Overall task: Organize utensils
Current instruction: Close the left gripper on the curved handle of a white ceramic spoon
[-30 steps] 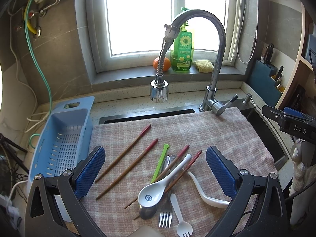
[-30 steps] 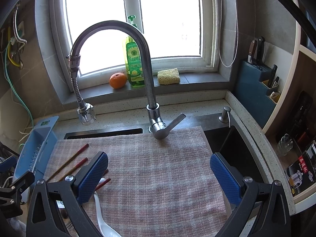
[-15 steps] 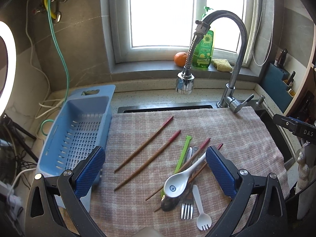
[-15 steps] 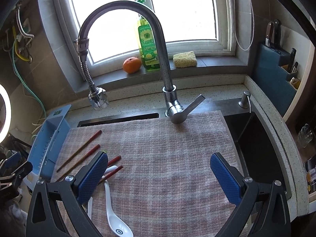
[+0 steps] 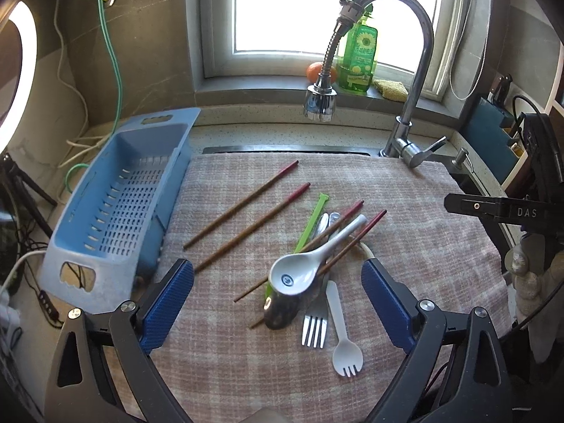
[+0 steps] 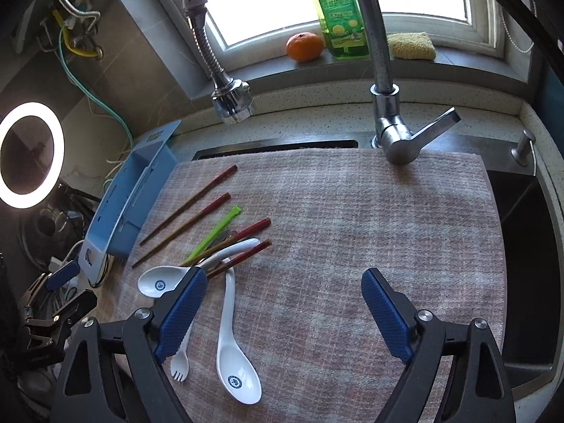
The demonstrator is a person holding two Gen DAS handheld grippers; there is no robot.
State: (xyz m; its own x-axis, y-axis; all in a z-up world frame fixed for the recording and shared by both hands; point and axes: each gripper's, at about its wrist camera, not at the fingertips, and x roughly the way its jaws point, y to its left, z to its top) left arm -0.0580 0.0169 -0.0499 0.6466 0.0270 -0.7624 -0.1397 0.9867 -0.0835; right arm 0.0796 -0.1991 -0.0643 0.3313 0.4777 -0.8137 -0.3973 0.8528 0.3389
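A pile of utensils lies on a checked cloth point(image 5: 405, 211) over the sink. It holds a white ceramic spoon point(image 5: 303, 268), several red-tipped chopsticks point(image 5: 243, 208), a green stick point(image 5: 312, 222), a metal fork point(image 5: 315, 324), a metal spoon point(image 5: 282, 308) and a white plastic spork point(image 5: 340, 331). A second white spoon point(image 6: 231, 338) shows in the right wrist view. My left gripper point(image 5: 278, 303) is open, hovering over the pile. My right gripper point(image 6: 282, 313) is open and empty, right of the pile point(image 6: 218, 246). A blue slotted basket point(image 5: 120, 197) stands left of the cloth.
A chrome faucet point(image 5: 412, 81) with a hanging spray head point(image 5: 320, 102) arches over the back of the cloth. A green soap bottle point(image 5: 359, 56), an orange point(image 6: 305, 46) and a sponge point(image 6: 410, 46) sit on the windowsill. A knife block point(image 5: 490, 130) stands right. The sink point(image 6: 521, 246) lies open at right.
Both grippers have swung left and tilted down toward the cloth. The utensil pile and basket now sit more centrally in the views. Nothing on the cloth has moved.
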